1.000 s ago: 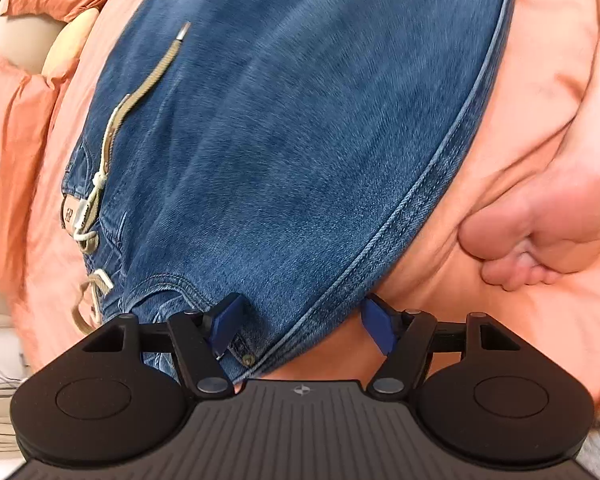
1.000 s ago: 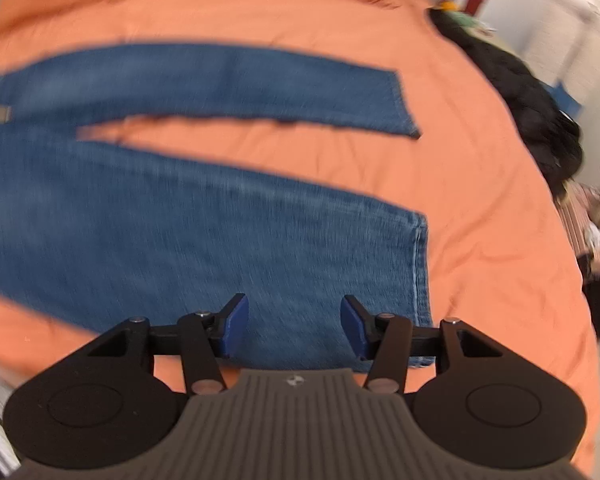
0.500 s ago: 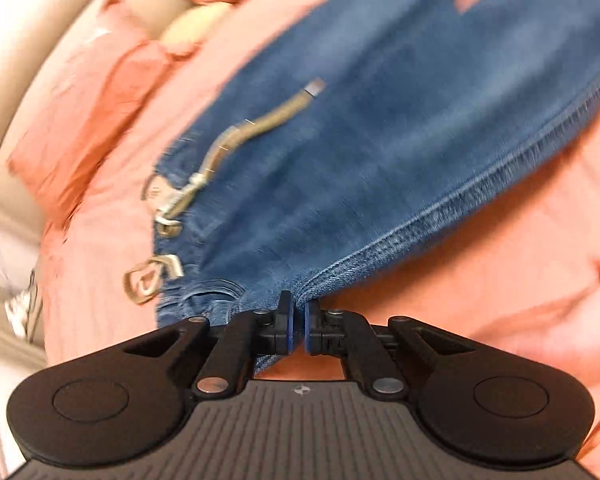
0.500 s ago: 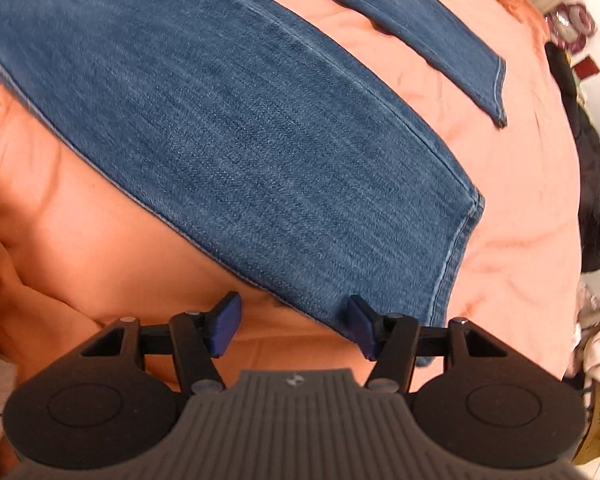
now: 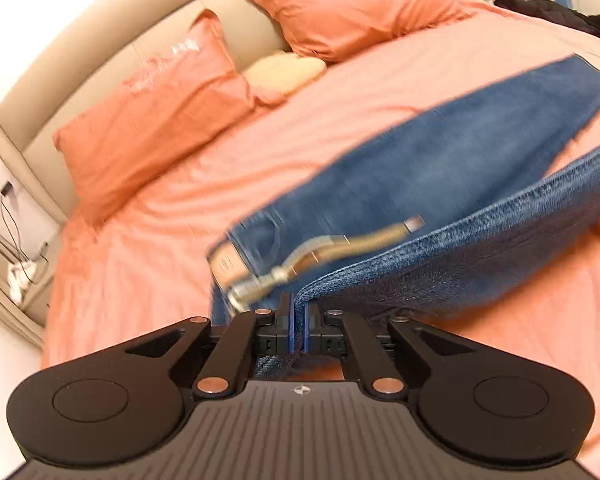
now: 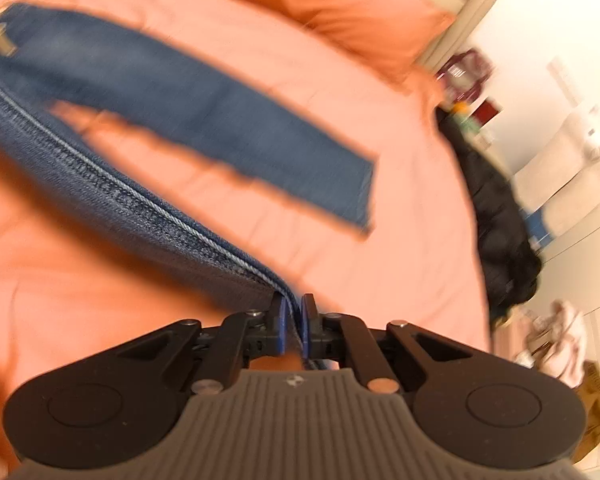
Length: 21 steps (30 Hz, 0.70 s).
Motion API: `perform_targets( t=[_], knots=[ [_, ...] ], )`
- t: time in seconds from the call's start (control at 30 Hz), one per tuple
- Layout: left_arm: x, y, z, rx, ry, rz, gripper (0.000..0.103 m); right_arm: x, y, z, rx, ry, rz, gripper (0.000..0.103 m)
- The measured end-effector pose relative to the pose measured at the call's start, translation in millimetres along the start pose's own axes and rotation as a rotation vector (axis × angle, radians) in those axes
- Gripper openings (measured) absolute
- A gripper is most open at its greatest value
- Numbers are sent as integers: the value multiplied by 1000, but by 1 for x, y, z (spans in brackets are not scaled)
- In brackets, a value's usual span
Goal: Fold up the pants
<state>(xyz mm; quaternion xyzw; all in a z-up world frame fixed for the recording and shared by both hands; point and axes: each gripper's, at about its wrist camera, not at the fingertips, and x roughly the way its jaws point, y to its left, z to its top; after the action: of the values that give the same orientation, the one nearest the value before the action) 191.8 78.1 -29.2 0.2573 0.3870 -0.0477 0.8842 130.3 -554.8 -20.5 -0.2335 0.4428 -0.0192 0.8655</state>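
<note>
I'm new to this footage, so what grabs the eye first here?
The blue jeans, spread across the orange bedsheet, one side seam lifted. The left gripper pinches it near the waist, the right gripper near the hem. Two orange pillows lean against the headboard.

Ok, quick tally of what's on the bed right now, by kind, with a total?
Jeans: 1
Orange pillows: 2
Pale yellow cushion: 1
Dark garment pile at the far edge: 1
Total: 5
</note>
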Motion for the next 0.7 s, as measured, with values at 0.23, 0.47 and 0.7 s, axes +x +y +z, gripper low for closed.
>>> perform_targets(
  t=[0.23,0.47,0.7],
  knots=[
    [62,36,70,-51,44,6,4,66,-30,108,-46,4,-97,0],
    [146,55,112,-96,149,5,4,169,-36,188,-61,67,-108,0],
    [227,51,115,-115,250,-40,4,263,-10,209,-107,194,-92,0]
  ],
)
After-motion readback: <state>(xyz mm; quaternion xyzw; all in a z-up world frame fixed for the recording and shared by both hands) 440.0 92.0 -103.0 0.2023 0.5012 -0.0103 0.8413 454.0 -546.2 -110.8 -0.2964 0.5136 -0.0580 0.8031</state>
